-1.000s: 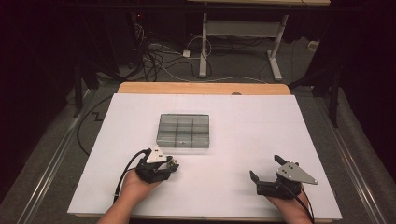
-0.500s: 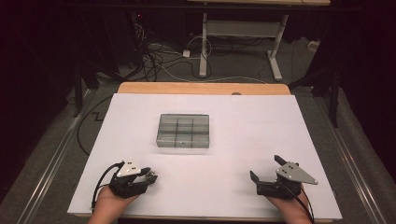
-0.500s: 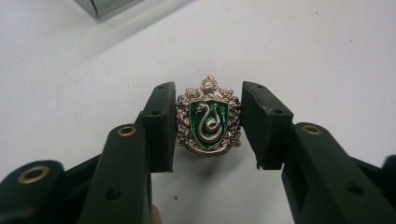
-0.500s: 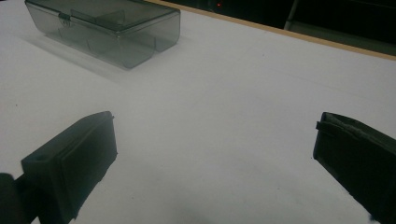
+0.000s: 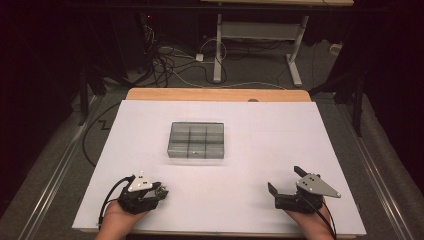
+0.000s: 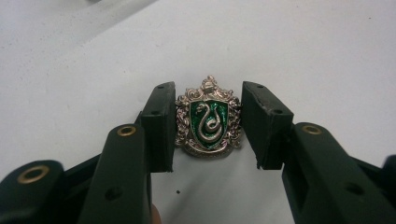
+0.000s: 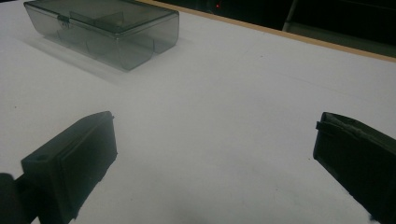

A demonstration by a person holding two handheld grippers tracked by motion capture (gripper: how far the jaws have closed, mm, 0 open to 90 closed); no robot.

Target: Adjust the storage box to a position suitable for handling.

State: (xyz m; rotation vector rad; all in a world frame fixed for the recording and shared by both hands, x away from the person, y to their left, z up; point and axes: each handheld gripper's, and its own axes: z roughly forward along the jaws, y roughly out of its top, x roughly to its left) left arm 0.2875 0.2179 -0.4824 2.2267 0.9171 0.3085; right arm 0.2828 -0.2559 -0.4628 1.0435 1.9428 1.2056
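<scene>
A small silver crest pin (image 6: 208, 122) with a green shield and a coiled snake sits between the two black pads of my left gripper (image 6: 208, 140), which press on its sides just above the white table. From above, that left gripper (image 5: 158, 192) is at the table's front left, with the pin as a small glint (image 5: 161, 190) at its tips. My right gripper (image 5: 284, 180) rests at the front right, jaws wide open with nothing between them (image 7: 210, 154). A smoky clear compartment box (image 5: 196, 140) stands mid-table with its lid down, and appears again at the upper left of the right gripper view (image 7: 105, 28).
The white tabletop (image 5: 280, 135) has a wooden strip along its far edge (image 5: 215, 94). Cables and desk legs lie on the floor beyond it (image 5: 220, 55). A black cable (image 5: 107, 200) trails from the left gripper over the front edge.
My left hand has drawn back from just in front of the box to the table's front left, gripper still closed on the pin. The right hand has not moved.
</scene>
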